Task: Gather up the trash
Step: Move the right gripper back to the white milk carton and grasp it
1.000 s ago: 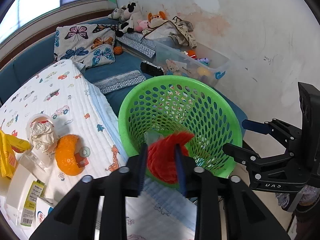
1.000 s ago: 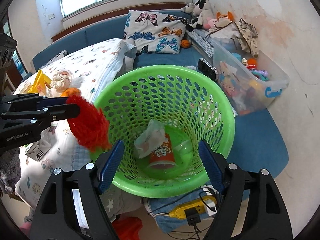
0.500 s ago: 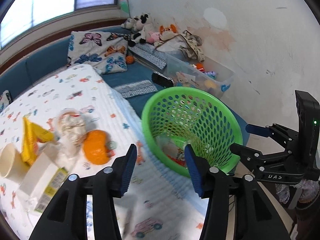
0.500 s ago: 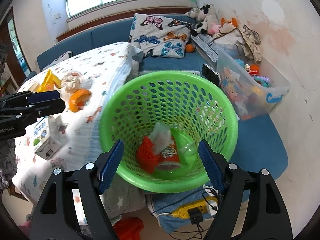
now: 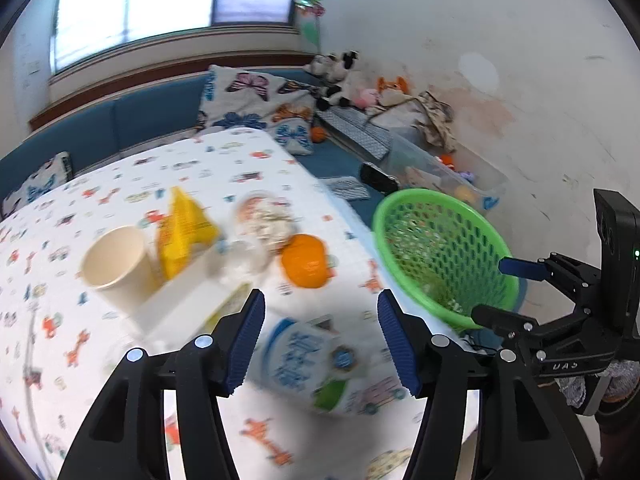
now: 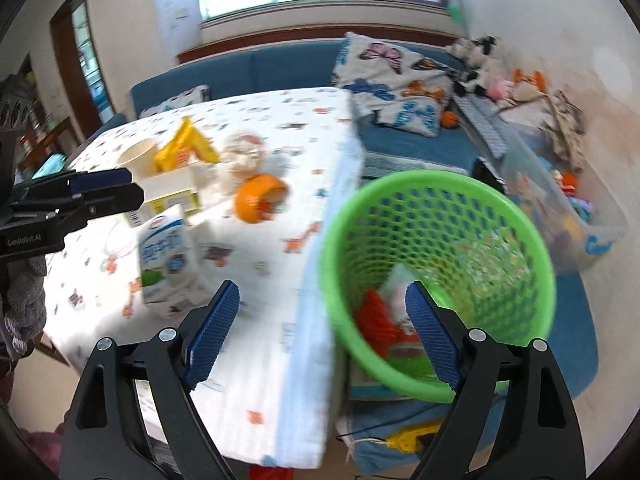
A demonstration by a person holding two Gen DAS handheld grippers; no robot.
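Note:
My left gripper [image 5: 320, 340] is open and empty above a blue-and-white milk carton [image 5: 316, 364] standing on the patterned tablecloth [image 5: 120, 184]. Behind it lie an orange peel [image 5: 306, 260], a paper cup [image 5: 118, 266], a yellow wrapper [image 5: 182, 232], a white box [image 5: 188, 300] and a cup with crumpled tissue [image 5: 266, 222]. The green basket [image 6: 440, 276] stands beside the table and holds a red net [image 6: 376, 320] and wrappers. My right gripper [image 6: 320, 336] is open and empty, over the table edge next to the basket.
A blue sofa [image 6: 280, 68] with butterfly pillows [image 6: 396, 80] runs behind the table. A clear plastic bin of toys [image 6: 560, 200] stands right of the basket by the wall. A yellow power strip [image 6: 412, 436] lies on the floor below the basket.
The left gripper let the red net fall into the basket, opened, and swung left over the table to the milk carton. The right gripper shifted left toward the table edge.

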